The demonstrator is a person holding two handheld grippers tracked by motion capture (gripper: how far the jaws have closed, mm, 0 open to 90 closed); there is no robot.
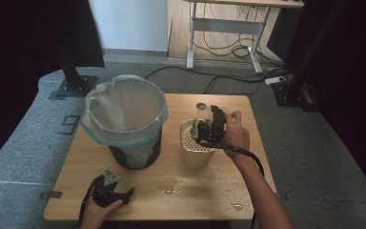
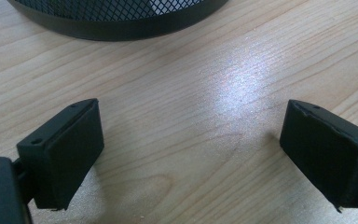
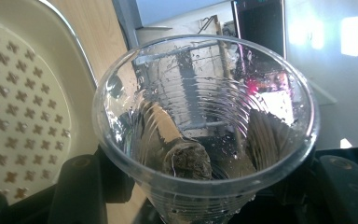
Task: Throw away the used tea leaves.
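Water droplets [image 1: 228, 193] glisten on the wooden surface [image 1: 248, 124] in the high view, near its front edge. The right hand-held gripper [image 1: 213, 125] hovers over a cream strainer container [image 1: 190, 153], clamped on a clear plastic cup [image 1: 208, 114] that lies tilted on its side. To the left stands a black mesh bin [image 1: 126, 121] lined with a pale bag. The left hand-held gripper [image 1: 110, 190] rests at the near left edge of the surface, held by a hand.

In the left gripper view, the left hand-held gripper [image 2: 191, 140] has its jaws spread wide over bare wood with nothing between them; the base of the mesh bin [image 2: 121, 18] lies just ahead.

In the right gripper view, the right hand-held gripper [image 3: 205, 186] squeezes the wet cup [image 3: 205, 121] around its lower body, the cup's mouth facing the camera. Something brownish and cylindrical [image 3: 177, 149] lies inside it. The strainer's perforated insert [image 3: 18, 102] sits just beside the cup, at left.
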